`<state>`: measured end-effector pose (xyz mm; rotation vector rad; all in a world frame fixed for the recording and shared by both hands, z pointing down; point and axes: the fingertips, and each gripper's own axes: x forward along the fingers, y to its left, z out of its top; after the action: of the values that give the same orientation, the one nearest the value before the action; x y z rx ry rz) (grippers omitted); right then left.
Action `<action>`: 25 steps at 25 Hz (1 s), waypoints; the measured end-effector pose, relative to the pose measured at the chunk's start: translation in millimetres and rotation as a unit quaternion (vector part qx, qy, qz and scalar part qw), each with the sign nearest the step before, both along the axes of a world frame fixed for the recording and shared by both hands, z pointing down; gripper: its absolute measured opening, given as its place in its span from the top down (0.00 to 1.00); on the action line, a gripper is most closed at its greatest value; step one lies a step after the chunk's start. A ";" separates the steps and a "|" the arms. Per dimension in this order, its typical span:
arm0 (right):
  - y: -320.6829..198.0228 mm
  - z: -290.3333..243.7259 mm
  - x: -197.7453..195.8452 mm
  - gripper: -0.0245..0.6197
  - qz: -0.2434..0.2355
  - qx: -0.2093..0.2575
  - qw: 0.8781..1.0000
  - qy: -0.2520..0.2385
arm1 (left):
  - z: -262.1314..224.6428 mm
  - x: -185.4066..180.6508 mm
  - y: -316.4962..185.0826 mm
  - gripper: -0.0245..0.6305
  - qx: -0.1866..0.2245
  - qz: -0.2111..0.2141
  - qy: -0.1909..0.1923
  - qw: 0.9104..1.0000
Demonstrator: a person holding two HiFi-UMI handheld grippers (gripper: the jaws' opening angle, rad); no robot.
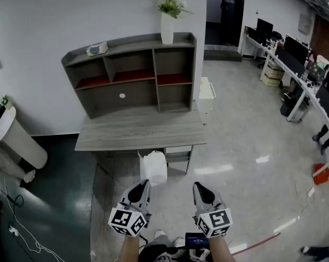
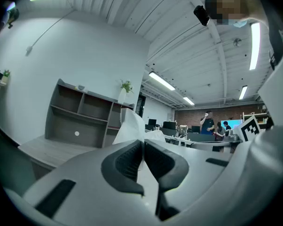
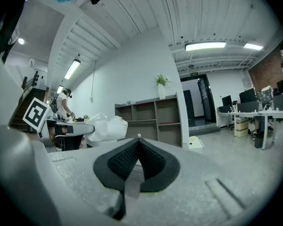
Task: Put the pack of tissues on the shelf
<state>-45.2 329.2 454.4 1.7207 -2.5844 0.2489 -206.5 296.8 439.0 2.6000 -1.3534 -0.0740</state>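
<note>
A: Far left first?

B: Tall white cylinder leaning by the wall, over dark green floor. Next, grey wooden desk, carrying a grey wooden shelf unit with open compartments.

A: On top of that unit?

B: Small flat pale packet at the left end of the top board. White vase with green sprigs at the right end.

A: And the task's thing?

B: White crinkled plastic pack of tissues. Off the shelf, up in the air, below the desk's front edge in the head view and well apart from the compartments. Held at its near end by the left gripper.

A: Pointing which way?

B: Long axis roughly in line with the jaws, running away from the person toward the desk. Far end peaked and rising above the jaw tips in the left gripper view.

A: Left jaws?

B: Pressed together on the thin plastic.

A: Further right?

B: Right gripper just beside the left one, level with it and aimed the same way. Jaws closed against each other, holding nothing. Beyond, pale glossy floor and a row of office desks with black monitors.
</note>
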 end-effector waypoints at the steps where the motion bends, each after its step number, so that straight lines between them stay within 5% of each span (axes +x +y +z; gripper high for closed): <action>1: 4.1 -1.3 1.9 0.95 -0.002 0.000 1.000 0.003 | -2.3 4.0 3.5 0.94 0.001 0.001 0.004 1.000; 15: 11.6 -8.9 20.8 0.95 -0.021 0.011 1.000 -0.019 | -11.9 39.7 14.7 0.94 0.010 0.013 0.008 1.000; 25: -46.8 2.9 53.6 0.95 0.005 0.006 1.000 -0.021 | -6.6 63.0 -52.4 0.94 0.012 0.022 0.017 1.000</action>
<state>8.4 282.4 457.3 1.7513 -2.6121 0.2736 -143.4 244.4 432.4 2.6332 -1.2920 -0.1284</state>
